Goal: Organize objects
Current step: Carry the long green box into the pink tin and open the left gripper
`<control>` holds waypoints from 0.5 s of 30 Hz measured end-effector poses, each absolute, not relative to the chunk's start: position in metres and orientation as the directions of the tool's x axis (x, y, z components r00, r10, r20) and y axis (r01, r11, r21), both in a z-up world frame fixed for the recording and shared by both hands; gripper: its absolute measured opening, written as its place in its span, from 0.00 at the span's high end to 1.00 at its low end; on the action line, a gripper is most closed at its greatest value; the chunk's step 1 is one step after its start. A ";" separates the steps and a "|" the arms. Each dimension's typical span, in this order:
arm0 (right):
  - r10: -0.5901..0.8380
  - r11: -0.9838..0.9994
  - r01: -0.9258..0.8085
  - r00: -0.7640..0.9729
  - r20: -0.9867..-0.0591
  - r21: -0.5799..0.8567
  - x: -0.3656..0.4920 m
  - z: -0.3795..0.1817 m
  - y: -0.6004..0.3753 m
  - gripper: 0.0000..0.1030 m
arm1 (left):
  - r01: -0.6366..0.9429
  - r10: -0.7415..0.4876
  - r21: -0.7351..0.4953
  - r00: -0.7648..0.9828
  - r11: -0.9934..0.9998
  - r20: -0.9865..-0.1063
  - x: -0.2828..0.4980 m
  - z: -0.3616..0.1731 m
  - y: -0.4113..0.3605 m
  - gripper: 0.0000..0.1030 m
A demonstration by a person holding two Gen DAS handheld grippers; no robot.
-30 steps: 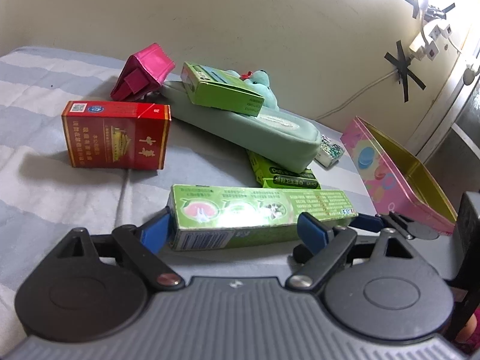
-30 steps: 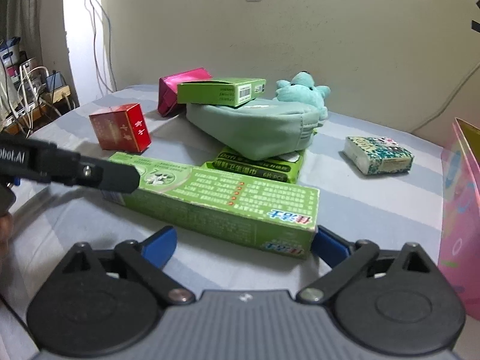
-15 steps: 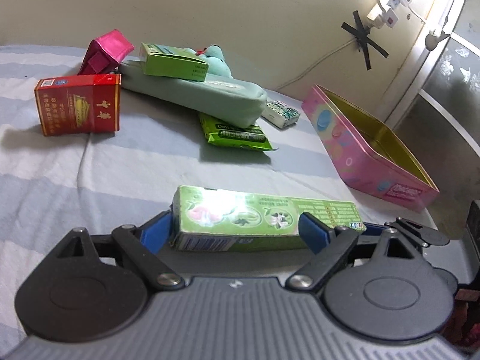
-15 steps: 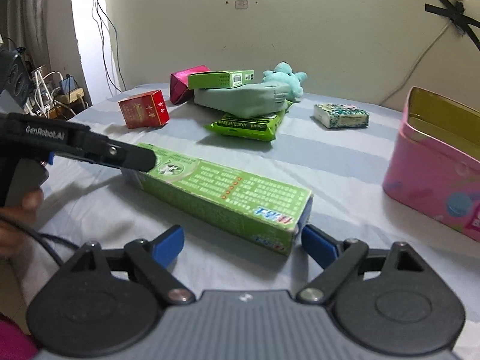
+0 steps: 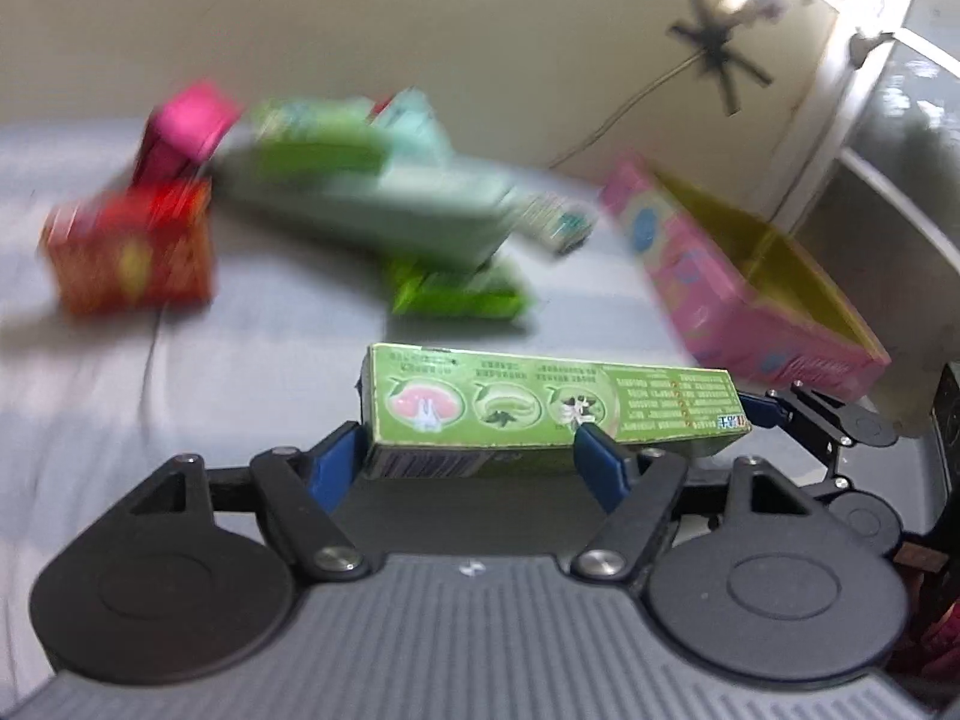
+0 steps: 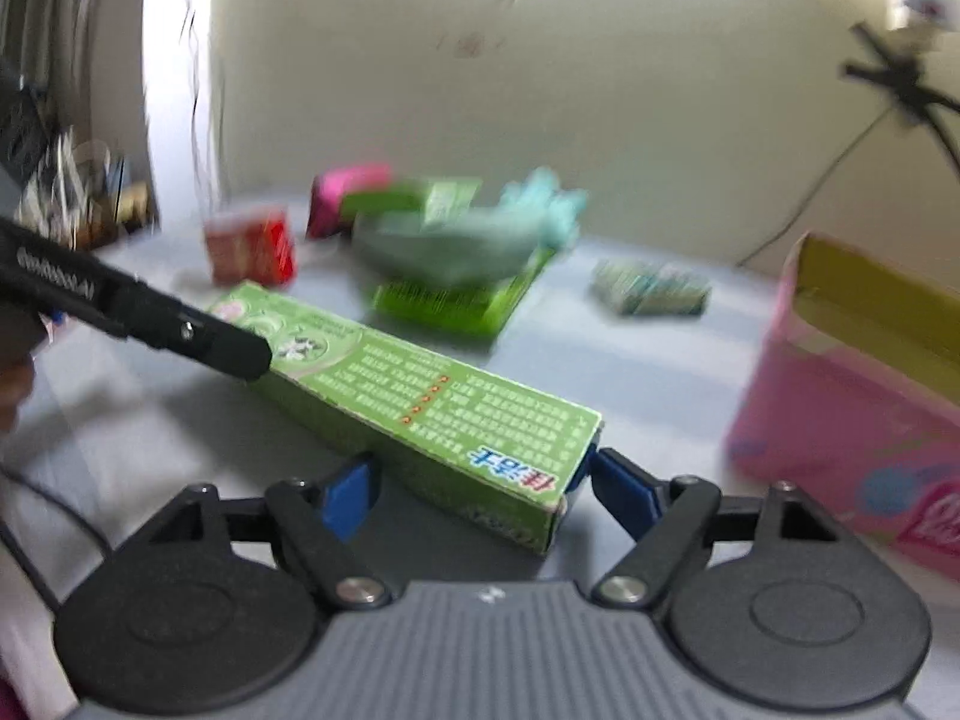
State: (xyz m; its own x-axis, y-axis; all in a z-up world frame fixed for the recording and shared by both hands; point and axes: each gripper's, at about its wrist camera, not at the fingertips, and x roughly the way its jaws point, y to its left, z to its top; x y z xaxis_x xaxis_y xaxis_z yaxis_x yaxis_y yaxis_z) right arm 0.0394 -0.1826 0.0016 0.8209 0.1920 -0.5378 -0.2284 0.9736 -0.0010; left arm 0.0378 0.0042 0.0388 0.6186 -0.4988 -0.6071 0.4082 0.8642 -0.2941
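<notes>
Pink tin (image 5: 744, 306) R of prob. blurred pouch (image 5: 384, 210)

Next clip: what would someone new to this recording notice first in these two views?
The long green box stands out, sharp against a blurred background and gripped at both ends: the left claw closes on one end and the right claw on the other. Next comes the open pink tin, to the right of the box in both views. Behind, on the striped cloth, a motion-smeared heap shows a red pack and a mint pouch.
</notes>
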 end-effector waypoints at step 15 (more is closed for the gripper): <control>-0.321 0.939 0.237 0.866 -0.383 -0.250 0.032 0.038 -0.344 0.18 | 0.701 -0.688 -0.198 0.532 0.685 -0.494 0.110 0.082 -0.229 0.25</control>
State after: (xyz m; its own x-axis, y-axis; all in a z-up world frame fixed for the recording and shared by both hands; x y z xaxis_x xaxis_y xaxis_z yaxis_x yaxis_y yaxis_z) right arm 0.0322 -0.3444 0.0376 0.8663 -0.3210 -0.3827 0.2375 0.9387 -0.2499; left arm 0.1098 -0.2285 0.0820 0.5322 -0.6877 -0.4938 0.7013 0.6848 -0.1979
